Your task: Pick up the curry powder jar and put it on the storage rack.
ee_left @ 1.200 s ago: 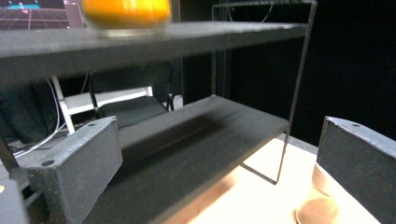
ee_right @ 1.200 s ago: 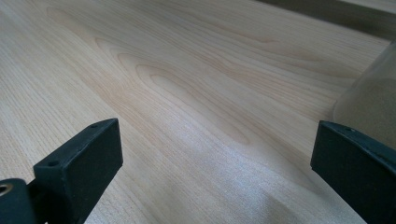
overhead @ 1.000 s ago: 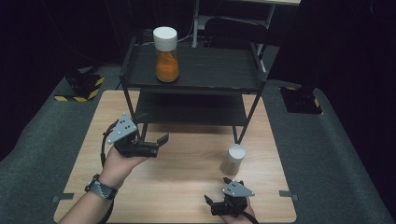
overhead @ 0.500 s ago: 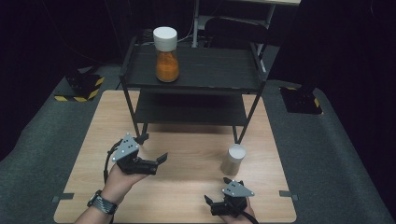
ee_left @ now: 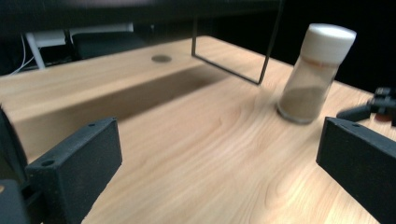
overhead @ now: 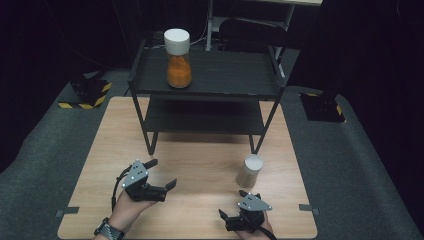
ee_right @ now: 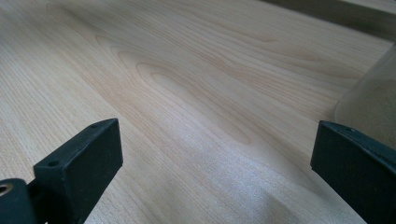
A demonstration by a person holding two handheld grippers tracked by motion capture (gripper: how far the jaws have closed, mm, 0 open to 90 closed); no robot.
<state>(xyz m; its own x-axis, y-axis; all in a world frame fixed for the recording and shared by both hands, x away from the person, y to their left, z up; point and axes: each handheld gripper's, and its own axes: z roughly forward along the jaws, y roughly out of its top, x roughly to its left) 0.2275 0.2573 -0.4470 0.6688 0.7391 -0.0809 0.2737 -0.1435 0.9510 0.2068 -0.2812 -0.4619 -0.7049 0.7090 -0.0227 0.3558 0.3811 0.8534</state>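
Observation:
A small jar of beige powder with a white cap [overhead: 250,170] stands upright on the wooden table [overhead: 200,160], near its right side. My left gripper [overhead: 161,173] is open and empty at the near left, and its jaws point right toward that jar [ee_left: 314,74]. Just in front of the jar, at the near edge, my right gripper [overhead: 235,204] is open with nothing between its jaws. The jar's glass wall [ee_right: 373,109] stands by its right jaw, and I cannot tell whether they touch. A taller jar of orange powder [overhead: 178,58] stands on the rack's top shelf.
A black two-shelf metal rack [overhead: 210,90] stands across the far half of the table, its legs [overhead: 151,134] planted on the wood. Grey carpet surrounds the table. Yellow-and-black striped bases [overhead: 85,96] sit on the floor at the far left and right.
My left gripper has drawn back from the rack toward the near edge of the table, still open. The right gripper and both jars have not moved.

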